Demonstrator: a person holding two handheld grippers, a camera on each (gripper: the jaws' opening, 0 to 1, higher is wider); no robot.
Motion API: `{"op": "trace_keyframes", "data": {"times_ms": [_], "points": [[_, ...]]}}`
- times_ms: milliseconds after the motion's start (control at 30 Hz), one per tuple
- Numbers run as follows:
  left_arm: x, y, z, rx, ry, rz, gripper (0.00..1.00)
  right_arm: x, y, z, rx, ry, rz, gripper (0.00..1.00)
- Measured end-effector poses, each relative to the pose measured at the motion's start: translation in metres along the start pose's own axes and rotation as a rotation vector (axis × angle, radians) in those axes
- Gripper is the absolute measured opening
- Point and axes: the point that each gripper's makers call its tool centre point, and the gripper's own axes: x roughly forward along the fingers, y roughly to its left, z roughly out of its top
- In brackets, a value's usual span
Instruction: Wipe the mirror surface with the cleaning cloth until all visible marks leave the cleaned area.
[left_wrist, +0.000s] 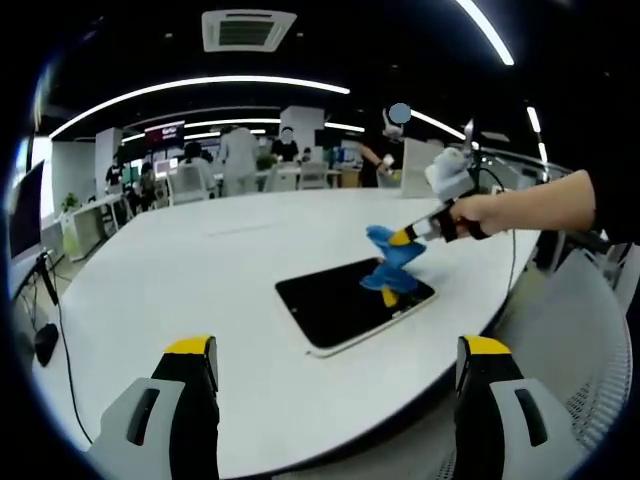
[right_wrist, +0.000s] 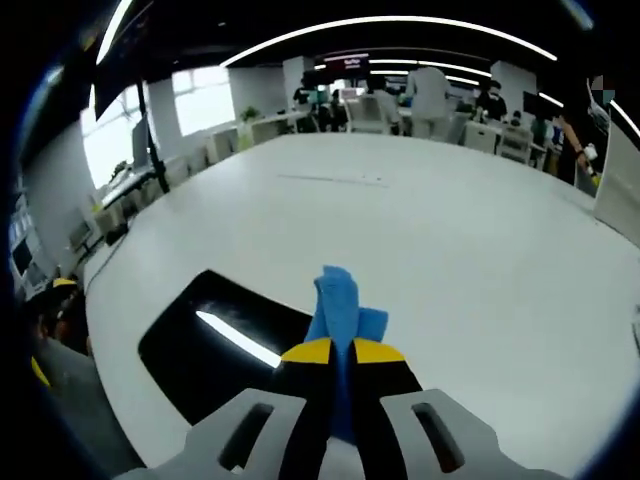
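A dark rectangular mirror (left_wrist: 340, 303) with a white frame lies flat on the white table (left_wrist: 200, 270). A blue cleaning cloth (left_wrist: 392, 262) hangs over the mirror's right end, and its lower folds touch the glass. The right gripper (left_wrist: 405, 237), held by a hand, is shut on the cloth from the right. In the right gripper view the mirror (right_wrist: 210, 335) lies at lower left and reflects a ceiling light; my right gripper (right_wrist: 342, 350) is shut on the blue cloth (right_wrist: 338, 300). My left gripper (left_wrist: 335, 350) is open at the table's near edge, holding nothing.
A person's arm (left_wrist: 545, 205) reaches in from the right. A white mesh chair (left_wrist: 590, 340) stands at the table's right edge. Cables and a monitor (left_wrist: 25, 215) are at the left. Desks, chairs and people (left_wrist: 240, 155) fill the far background.
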Motion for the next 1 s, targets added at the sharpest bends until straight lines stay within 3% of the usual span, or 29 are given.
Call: {"op": "trace_keyframes", "data": {"times_ms": [200,533,1000], "points": [[0.0,-0.001,0.0,-0.003,0.004,-0.007,0.99,0.002,0.012,-0.006,-0.004,0.027,0.005,0.0],[0.0,0.0,-0.001,-0.003,0.004,0.0,0.99,0.043,-0.013,-0.012,-0.052,0.094,-0.01,0.0],[0.0,-0.001,-0.001,-0.002,0.007,-0.005,0.99,0.049,-0.018,-0.011,-0.06,0.093,-0.043,0.0]]}}
